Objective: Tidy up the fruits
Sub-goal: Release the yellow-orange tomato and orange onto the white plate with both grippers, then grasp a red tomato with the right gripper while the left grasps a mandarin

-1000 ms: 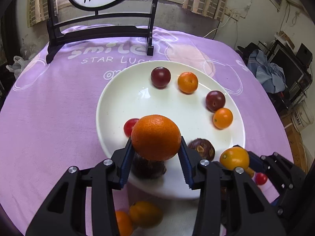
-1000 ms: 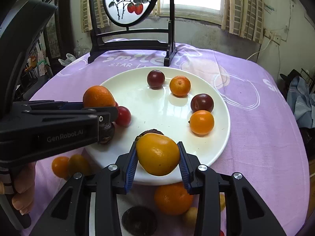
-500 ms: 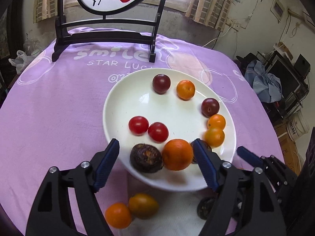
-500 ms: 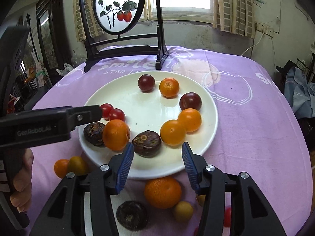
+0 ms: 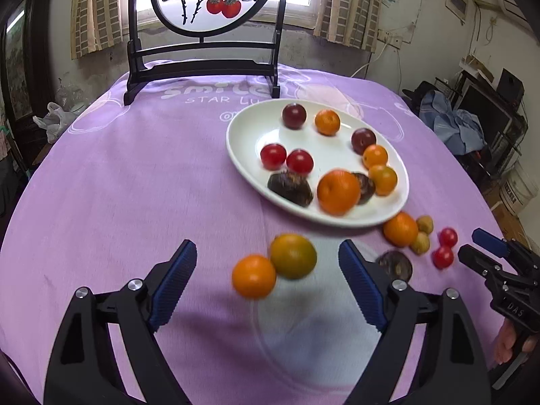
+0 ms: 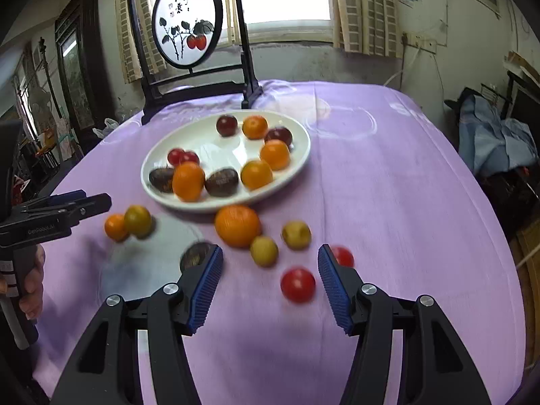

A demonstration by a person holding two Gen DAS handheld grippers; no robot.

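A white plate (image 5: 249,125) (image 6: 297,162) on the purple cloth holds several fruits: oranges, dark plums, red tomatoes and dark passion fruits. My left gripper (image 5: 268,265) is open and empty, back from the plate; a small orange (image 5: 253,276) and a greenish-orange fruit (image 5: 293,255) lie on the cloth between its fingers. My right gripper (image 6: 270,270) is open and empty over loose fruits: a red tomato (image 6: 298,285), a second tomato (image 6: 342,255), two yellow-green fruits (image 6: 264,250), a large orange (image 6: 237,225) and a dark passion fruit (image 6: 194,255).
A black stand with a round painted screen (image 5: 202,10) (image 6: 187,20) stands at the table's far side. The left gripper shows at the left of the right wrist view (image 6: 60,214); the right gripper shows at the right of the left wrist view (image 5: 499,263). Clutter lies beyond the table's right edge.
Both grippers let go of their oranges onto the plate, opened wide, and pulled back from it. The loose fruits on the cloth now lie in front of them.
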